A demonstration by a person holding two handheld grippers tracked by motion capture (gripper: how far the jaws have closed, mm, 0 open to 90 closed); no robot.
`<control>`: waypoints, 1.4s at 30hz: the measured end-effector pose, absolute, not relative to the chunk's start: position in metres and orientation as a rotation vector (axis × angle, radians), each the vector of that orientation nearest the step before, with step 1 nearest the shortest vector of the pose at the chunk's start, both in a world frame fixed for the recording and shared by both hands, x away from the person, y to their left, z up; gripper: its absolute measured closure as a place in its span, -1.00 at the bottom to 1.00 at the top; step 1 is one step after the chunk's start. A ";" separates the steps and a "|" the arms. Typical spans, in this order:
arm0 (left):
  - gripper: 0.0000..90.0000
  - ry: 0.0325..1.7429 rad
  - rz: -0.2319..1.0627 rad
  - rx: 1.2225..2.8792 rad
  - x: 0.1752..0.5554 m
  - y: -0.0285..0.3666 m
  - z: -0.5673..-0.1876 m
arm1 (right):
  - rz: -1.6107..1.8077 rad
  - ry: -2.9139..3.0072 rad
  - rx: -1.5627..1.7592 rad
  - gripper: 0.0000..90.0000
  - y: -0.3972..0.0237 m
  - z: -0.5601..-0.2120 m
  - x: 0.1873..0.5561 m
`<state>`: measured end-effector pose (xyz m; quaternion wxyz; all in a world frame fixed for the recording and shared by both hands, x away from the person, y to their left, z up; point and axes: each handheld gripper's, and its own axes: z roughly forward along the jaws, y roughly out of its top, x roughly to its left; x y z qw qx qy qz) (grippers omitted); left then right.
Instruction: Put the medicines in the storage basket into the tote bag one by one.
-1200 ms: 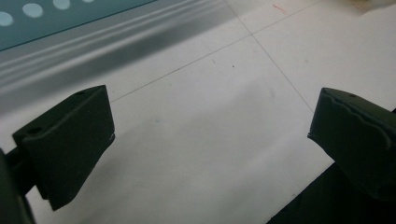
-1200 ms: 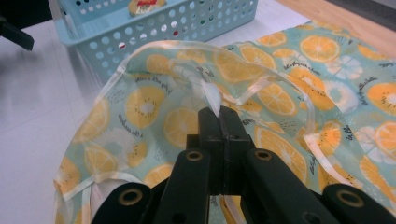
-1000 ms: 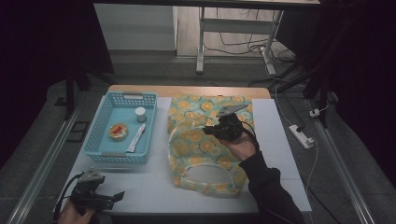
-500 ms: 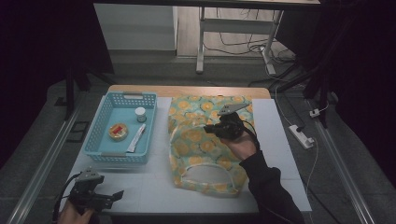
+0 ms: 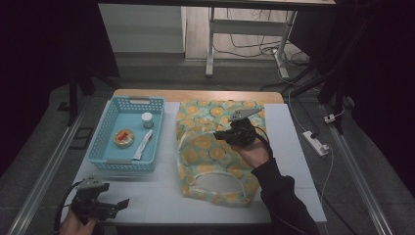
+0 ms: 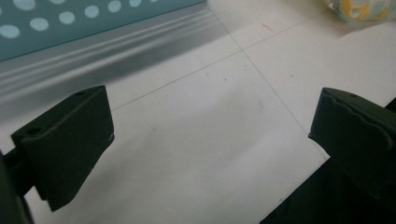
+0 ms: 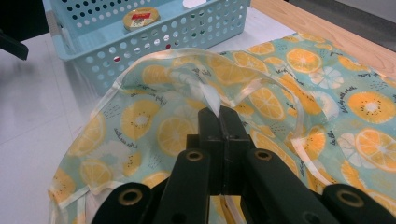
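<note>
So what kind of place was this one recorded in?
Probably a lab or recording studio, not a home: a white-topped table ringed by dark curtains, floor rails, loose cables and a power strip, with hand-held grippers in use.

Two black jaws of the left tool (image 6: 210,140) are seen rising from the bottom corners, set wide apart, with nothing held between them and only the white counter (image 6: 219,116) lying below the gap. A light blue basket (image 6: 70,21) with round holes in its wall is seen along the top left, its shadow cast on the counter just beside it. At the top right corner, an edge of yellow-patterned cloth (image 6: 359,9) is glimpsed, well apart from the basket.
</note>
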<state>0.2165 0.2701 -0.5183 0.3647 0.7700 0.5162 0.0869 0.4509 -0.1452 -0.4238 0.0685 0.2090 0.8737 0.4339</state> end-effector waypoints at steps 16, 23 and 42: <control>-1.00 1.240 0.217 1.957 0.225 0.272 -0.504 | 1.305 2.641 0.627 1.00 -0.144 -0.425 0.451; -1.00 1.221 0.235 1.948 0.231 0.275 -0.498 | 1.302 2.646 0.627 1.00 -0.143 -0.426 0.451; -0.97 1.191 0.304 1.943 0.267 0.274 -0.477 | 1.309 2.646 0.617 1.00 -0.143 -0.424 0.450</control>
